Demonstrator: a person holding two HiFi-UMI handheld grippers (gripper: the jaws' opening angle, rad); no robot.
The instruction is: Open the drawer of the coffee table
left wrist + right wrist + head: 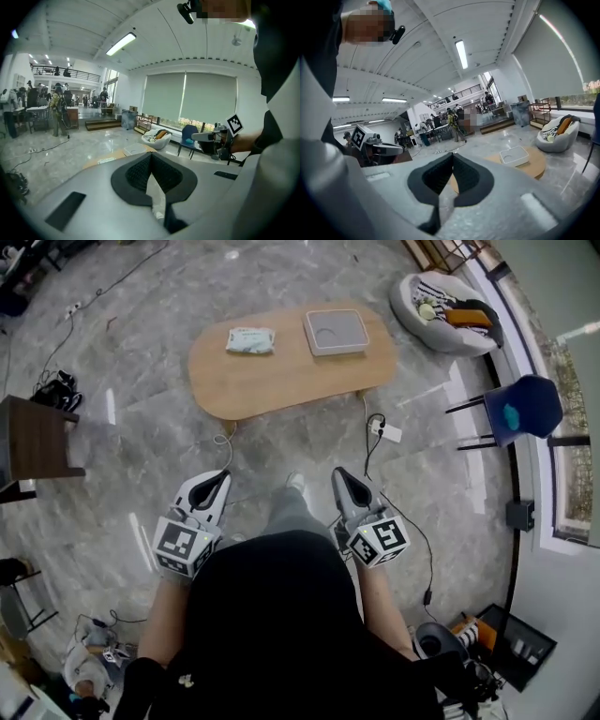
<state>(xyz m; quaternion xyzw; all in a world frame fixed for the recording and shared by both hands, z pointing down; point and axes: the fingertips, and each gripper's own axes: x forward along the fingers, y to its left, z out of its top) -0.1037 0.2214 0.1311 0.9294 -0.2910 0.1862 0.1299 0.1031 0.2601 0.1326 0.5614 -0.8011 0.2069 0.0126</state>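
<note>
The coffee table is a low oval wooden top on the marble floor, well ahead of me. No drawer shows from here. On it lie a tissue pack and a square grey tray. My left gripper and right gripper are held in front of my body, both shut and empty, pointing toward the table and well short of it. The left gripper view has its jaws closed, the table edge beyond them. In the right gripper view the closed jaws point left of the table and tray.
A power strip and cables lie on the floor between me and the table. A blue chair and a round cushion bed stand at the right. A dark side table is at the left. People stand far off in the hall.
</note>
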